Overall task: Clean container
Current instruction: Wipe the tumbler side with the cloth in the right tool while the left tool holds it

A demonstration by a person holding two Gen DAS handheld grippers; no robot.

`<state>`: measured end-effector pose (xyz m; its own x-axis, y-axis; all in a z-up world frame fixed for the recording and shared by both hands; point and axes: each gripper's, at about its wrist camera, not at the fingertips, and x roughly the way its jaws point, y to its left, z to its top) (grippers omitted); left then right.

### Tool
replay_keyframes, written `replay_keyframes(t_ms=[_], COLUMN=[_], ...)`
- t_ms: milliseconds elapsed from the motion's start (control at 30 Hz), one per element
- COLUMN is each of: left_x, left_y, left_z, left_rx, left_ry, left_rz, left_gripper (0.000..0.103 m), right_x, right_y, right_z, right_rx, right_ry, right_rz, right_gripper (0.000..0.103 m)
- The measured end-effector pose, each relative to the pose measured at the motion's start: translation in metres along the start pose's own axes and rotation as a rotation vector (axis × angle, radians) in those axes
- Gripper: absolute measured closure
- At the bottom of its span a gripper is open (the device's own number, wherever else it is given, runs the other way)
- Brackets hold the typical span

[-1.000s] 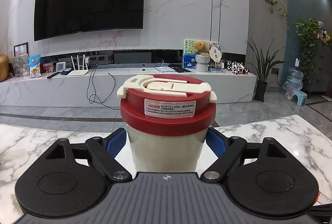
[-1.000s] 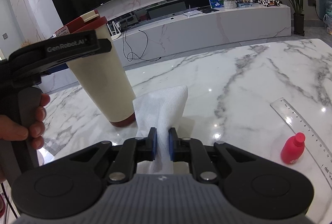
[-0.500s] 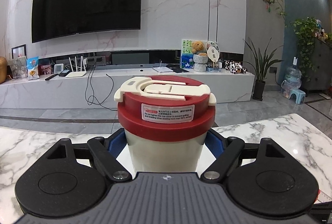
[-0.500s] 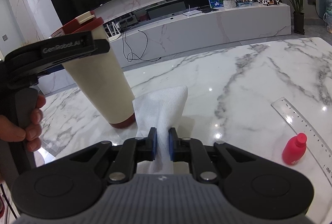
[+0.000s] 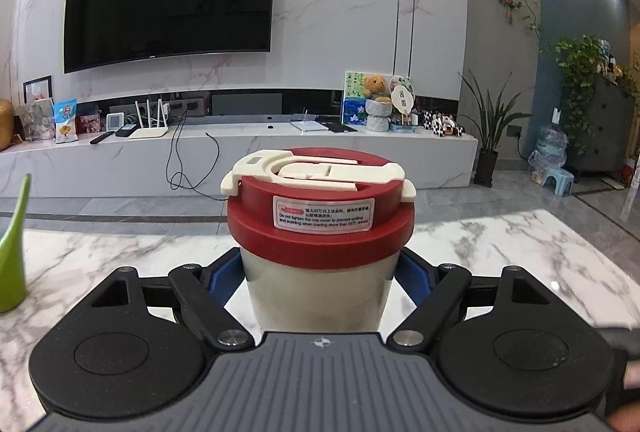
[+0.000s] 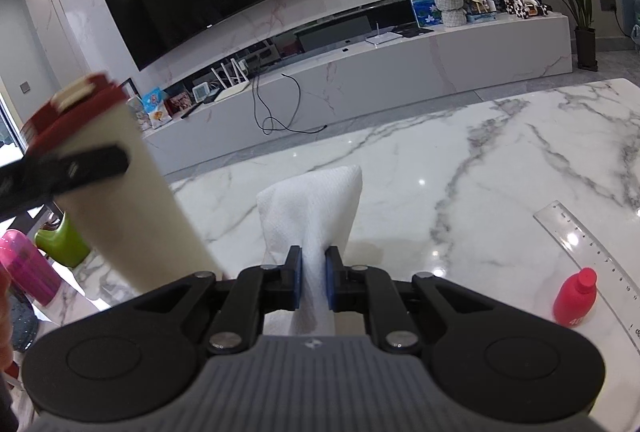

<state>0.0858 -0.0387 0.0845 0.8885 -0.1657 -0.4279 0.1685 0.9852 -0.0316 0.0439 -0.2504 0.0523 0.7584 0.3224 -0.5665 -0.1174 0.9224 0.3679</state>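
Note:
A tall cream container with a red lid and a cream flip handle fills the middle of the left wrist view. My left gripper is shut on it, a blue pad pressed on each side just below the lid. In the right wrist view the container hangs tilted and blurred at the left, off the marble table, with a black finger across it. My right gripper is shut on a folded white paper towel that sticks up in front of it, to the right of the container.
A small red bottle and a clear ruler lie at the table's right side. A green vessel and a pink bottle stand at the far left. The green vessel also shows at the left edge.
The left gripper's pads closed onto the container. The container has risen off the table and now tilts, nearer the right gripper. The right gripper and towel have stayed put.

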Motion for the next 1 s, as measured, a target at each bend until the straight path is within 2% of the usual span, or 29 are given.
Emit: replay_keyframes(t_ms=[200, 400, 500, 700, 867, 1000], left_x=[-0.030, -0.049, -0.057, -0.069, -0.073, -0.074], left_y=[0.007, 0.010, 0.010, 0.004, 0.003, 0.007], left_z=[-0.019, -0.032, -0.036, -0.042, -0.041, -0.042], left_rx=[0.004, 0.007, 0.007, 0.031, 0.053, 0.044], left_ry=[0.003, 0.031, 0.040, 0.055, 0.084, 0.097], left_rz=[0.001, -0.009, -0.016, -0.015, -0.028, -0.035], left_gripper=[0.023, 0.023, 0.023, 0.023, 0.023, 0.023], right_x=[-0.014, -0.039, -0.050, -0.070, -0.088, -0.087], right_y=[0.009, 0.025, 0.027, 0.032, 0.038, 0.043], right_z=[0.003, 0.008, 0.010, 0.017, 0.017, 0.012], right_rx=[0.062, 0.076, 0.093, 0.186, 0.198, 0.246], right_ry=[-0.013, -0.047, -0.064, -0.080, -0.083, -0.015], right_rz=[0.106, 0.251, 0.288, 0.426, 0.458, 0.462], right_gripper=[0.089, 0.089, 0.089, 0.089, 0.089, 0.089])
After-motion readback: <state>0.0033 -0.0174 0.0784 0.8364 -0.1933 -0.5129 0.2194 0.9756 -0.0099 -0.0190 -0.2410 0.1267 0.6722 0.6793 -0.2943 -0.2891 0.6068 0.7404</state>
